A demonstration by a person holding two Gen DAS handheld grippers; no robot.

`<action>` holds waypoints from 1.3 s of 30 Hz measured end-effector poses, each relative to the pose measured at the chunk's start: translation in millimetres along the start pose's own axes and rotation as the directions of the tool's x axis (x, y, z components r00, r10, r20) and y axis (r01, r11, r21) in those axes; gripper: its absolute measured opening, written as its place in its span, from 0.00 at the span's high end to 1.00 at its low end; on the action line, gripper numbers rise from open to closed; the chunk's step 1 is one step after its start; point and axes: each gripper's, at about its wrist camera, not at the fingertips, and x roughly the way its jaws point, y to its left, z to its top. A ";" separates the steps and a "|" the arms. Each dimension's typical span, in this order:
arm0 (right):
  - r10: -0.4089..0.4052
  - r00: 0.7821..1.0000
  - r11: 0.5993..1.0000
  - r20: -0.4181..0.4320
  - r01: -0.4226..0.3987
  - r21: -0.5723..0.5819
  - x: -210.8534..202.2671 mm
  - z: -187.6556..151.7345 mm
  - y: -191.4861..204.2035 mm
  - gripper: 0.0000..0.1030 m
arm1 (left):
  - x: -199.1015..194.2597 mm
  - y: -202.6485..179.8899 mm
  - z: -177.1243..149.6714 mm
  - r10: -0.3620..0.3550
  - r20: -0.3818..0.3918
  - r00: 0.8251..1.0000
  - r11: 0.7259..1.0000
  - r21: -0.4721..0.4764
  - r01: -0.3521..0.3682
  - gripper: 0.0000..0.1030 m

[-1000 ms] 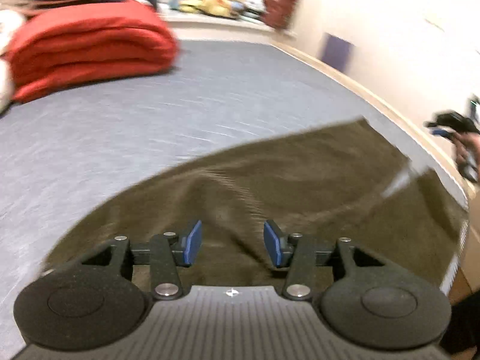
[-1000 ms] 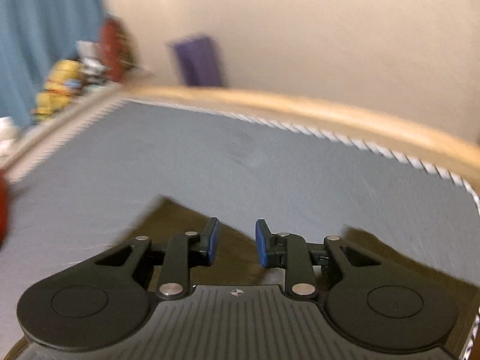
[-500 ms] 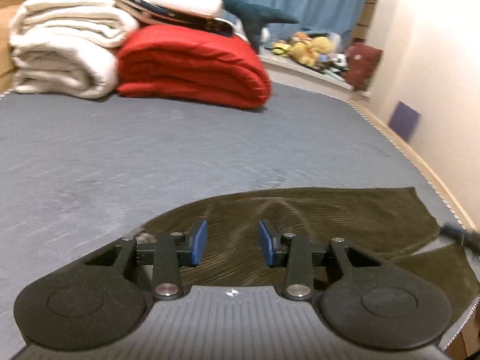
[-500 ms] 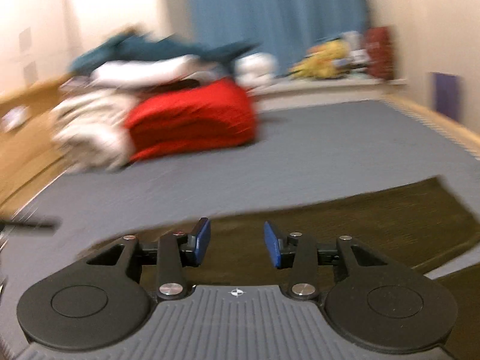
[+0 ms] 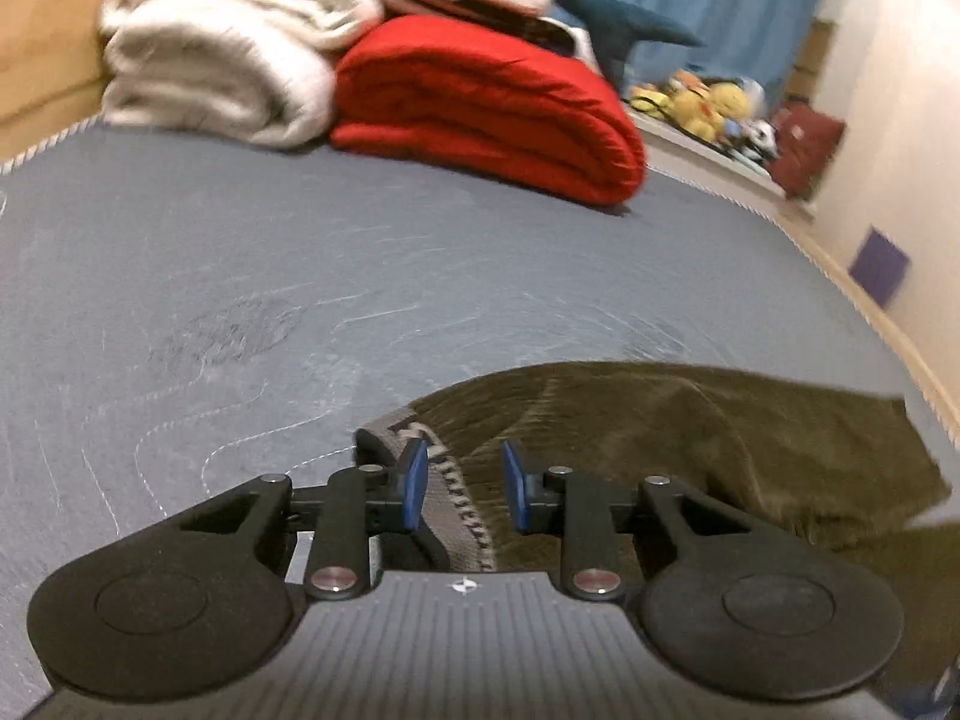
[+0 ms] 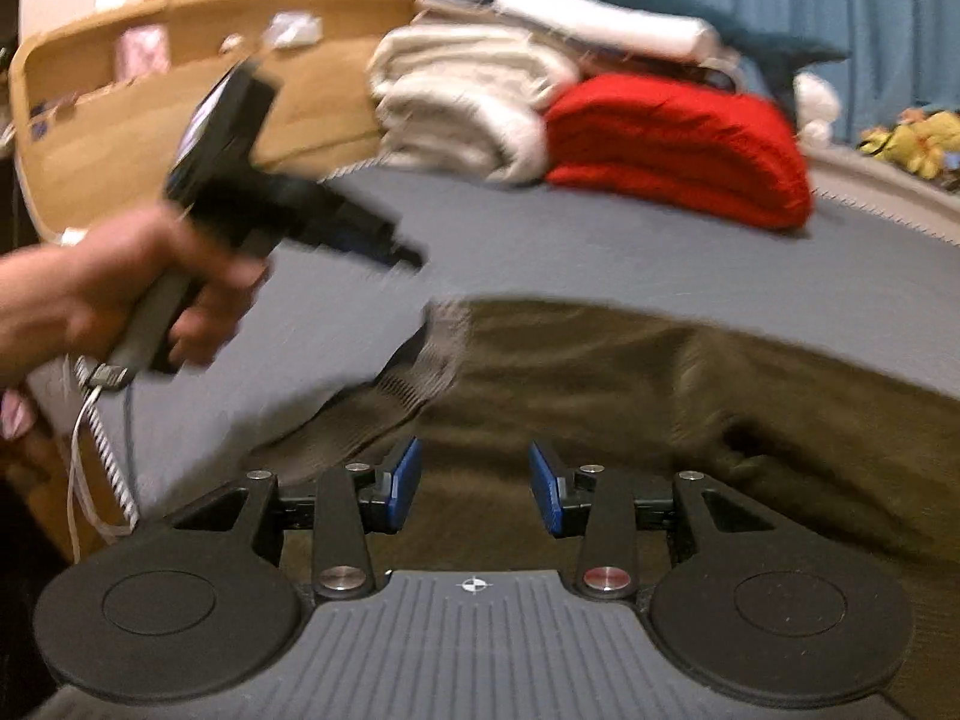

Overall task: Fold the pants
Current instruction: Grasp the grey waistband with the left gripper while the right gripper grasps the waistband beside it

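Olive-brown corduroy pants (image 5: 690,438) lie flat on the grey mattress (image 5: 300,276). In the left wrist view my left gripper (image 5: 462,492) is open, its blue pads either side of the grey elastic waistband (image 5: 456,498) at the pants' left end. In the right wrist view my right gripper (image 6: 474,486) is open over the pants (image 6: 600,384), with the waistband (image 6: 432,348) ahead to its left. The left gripper (image 6: 408,258) shows there too, hand-held above the waistband's far corner.
A folded red blanket (image 5: 486,102) and a white blanket (image 5: 222,54) are stacked at the far end of the mattress. A wooden headboard (image 6: 120,120) stands at the left. Plush toys (image 5: 702,102) sit on a ledge. The mattress edge and wall (image 5: 900,180) run along the right.
Both cameras have swung left towards the waistband end of the pants. The left gripper now straddles the waistband, and the right has come over the pants beside it.
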 end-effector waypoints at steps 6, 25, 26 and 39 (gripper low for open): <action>0.078 0.994 0.989 -0.073 -0.087 -0.120 24.7 -17.8 40.5 0.59 | 35.3 33.3 2.4 0.011 -0.035 0.999 0.993 -0.117 -0.015 0.69; 0.139 0.962 0.891 -0.234 -0.225 -0.395 73.6 -49.2 95.3 0.80 | 117.6 36.3 -5.3 0.032 -0.152 0.988 0.991 -0.125 -0.052 0.48; 0.139 0.964 0.893 -0.227 -0.221 -0.392 73.9 -46.7 94.5 0.88 | 116.9 35.9 -4.4 0.033 -0.151 0.988 0.992 -0.114 -0.051 0.55; 0.295 0.954 0.838 -0.057 -0.287 -0.465 46.1 -26.4 120.8 0.93 | 65.1 53.7 24.2 0.086 -0.018 0.996 0.995 -0.055 -0.086 0.72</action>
